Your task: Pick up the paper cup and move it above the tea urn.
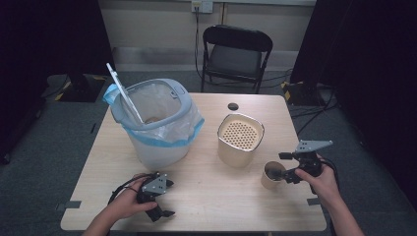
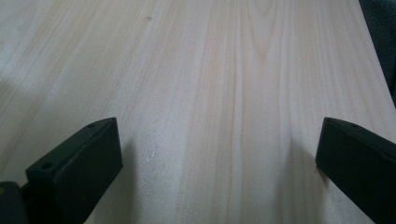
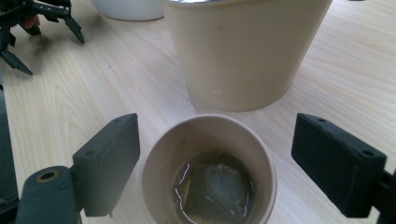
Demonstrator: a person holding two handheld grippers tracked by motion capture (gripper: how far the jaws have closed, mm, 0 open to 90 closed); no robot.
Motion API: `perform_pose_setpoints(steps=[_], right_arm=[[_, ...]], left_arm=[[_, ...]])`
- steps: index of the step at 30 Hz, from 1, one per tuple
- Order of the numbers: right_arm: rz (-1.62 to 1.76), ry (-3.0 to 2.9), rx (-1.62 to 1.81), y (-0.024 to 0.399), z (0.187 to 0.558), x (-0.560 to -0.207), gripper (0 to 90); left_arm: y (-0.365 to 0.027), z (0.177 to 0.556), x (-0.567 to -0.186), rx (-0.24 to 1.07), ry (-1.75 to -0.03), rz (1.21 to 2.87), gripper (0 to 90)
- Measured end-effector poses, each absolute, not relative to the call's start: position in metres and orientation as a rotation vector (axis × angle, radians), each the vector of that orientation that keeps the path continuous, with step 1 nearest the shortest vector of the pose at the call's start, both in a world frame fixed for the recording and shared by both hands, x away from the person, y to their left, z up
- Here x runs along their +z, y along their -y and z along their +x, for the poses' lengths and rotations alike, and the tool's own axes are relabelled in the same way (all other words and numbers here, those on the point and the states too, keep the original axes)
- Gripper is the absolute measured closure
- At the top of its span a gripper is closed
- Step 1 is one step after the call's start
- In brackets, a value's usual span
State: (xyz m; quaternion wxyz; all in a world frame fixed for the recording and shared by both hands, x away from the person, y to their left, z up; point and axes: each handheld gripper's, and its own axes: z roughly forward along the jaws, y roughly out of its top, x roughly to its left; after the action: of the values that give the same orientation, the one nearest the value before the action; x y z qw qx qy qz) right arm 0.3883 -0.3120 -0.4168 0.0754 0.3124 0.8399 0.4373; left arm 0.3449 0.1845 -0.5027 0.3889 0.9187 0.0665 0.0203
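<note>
Fingers of my right gripper (image 3: pixel 215 161) stand spread around the paper cup (image 3: pixel 208 170), not touching it; beige canister (image 3: pixel 245 51) just behind. Left gripper (image 2: pixel 212 163) fingers spread over bare counter (image 2: pixel 210 70).

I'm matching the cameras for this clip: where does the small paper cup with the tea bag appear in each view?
High view: the paper cup stands at lower right on the table, just left of the right gripper.
Right gripper view: the cup is at bottom centre, between the open jaws, with neither pad touching it.
Left gripper view: bare tabletop between that gripper's jaws.
Shared landmark: the beige container, just beyond the cup.
</note>
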Motion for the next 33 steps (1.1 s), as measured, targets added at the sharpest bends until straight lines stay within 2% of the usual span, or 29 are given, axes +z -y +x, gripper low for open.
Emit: perform_pose_setpoints(steps=[33], right_arm=[[0.929, -2.506, 1.362, 0.316, 0.375, -0.441, 14.3]], left_arm=[[-0.184, 0.345, -0.503, 0.052, -0.172, 2.337, 0.0]])
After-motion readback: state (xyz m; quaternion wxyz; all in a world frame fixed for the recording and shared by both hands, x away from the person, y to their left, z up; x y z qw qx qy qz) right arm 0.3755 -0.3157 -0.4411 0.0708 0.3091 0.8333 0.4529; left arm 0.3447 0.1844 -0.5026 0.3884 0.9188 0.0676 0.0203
